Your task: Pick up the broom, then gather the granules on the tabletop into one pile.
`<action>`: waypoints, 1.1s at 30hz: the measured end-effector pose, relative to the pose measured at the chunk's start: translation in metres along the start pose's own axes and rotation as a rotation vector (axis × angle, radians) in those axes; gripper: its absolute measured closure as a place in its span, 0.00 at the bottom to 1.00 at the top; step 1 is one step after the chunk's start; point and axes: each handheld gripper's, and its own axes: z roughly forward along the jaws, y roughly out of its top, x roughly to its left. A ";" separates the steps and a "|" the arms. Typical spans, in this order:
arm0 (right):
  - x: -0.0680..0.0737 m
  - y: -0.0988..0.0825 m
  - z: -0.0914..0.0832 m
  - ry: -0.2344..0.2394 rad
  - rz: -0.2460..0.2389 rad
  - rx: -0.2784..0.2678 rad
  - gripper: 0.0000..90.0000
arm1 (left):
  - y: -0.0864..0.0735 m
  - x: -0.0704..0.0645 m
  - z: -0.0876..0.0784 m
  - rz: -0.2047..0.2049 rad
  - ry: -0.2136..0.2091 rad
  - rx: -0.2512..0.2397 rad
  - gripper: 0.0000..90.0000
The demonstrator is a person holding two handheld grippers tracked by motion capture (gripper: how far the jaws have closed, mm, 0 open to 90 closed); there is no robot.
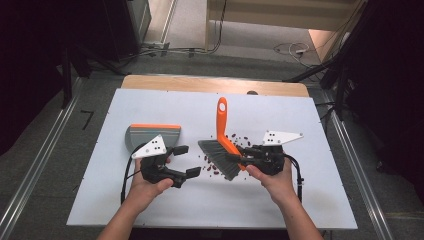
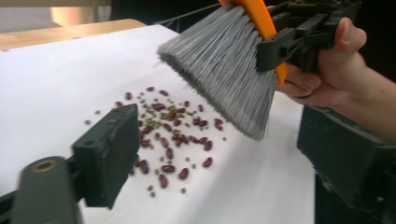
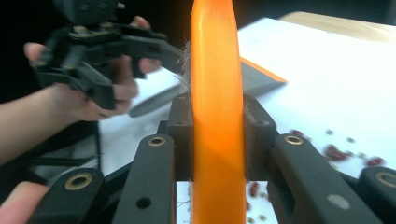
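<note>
Your right gripper (image 1: 235, 159) is clamped on the brush (image 1: 220, 150) by its orange handle, grey bristles tilted over the beans (image 2: 170, 135), near their right edge. Left of the beans, your left gripper (image 1: 186, 161) is wide open, empty. Dustpan (image 1: 150, 135) sits farther left. No readable markings anywhere.

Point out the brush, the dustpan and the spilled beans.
brush (image 1: 221, 120), high view, on its orange handle.
dustpan (image 1: 142, 135), high view, on its grey tray below the orange edge.
beans (image 2: 170, 140), left gripper view, in the middle of the scattered pile.
</note>
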 end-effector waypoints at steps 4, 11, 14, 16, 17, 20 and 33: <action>-0.003 -0.001 -0.003 -0.078 0.004 -0.001 0.76 | -0.003 0.006 -0.005 -0.014 0.030 -0.009 0.03; -0.009 -0.003 -0.007 -0.182 0.030 0.012 0.76 | -0.007 0.012 -0.012 -0.001 0.068 0.001 0.00; -0.013 -0.004 -0.010 -0.228 0.041 0.020 0.76 | -0.009 0.013 -0.015 0.004 0.082 0.001 0.00; -0.015 -0.006 -0.010 -0.294 0.031 0.044 0.76 | -0.011 0.015 -0.019 0.003 0.085 -0.004 0.00; -0.015 -0.006 -0.010 -0.294 0.031 0.044 0.76 | -0.012 0.015 -0.020 0.005 0.090 -0.007 0.00; -0.017 -0.006 -0.011 -0.321 0.031 0.069 0.76 | -0.014 0.017 -0.026 0.003 0.105 -0.016 0.00; -0.038 0.006 -0.028 -0.475 0.033 0.119 0.76 | -0.027 0.016 -0.047 0.018 0.157 -0.020 0.00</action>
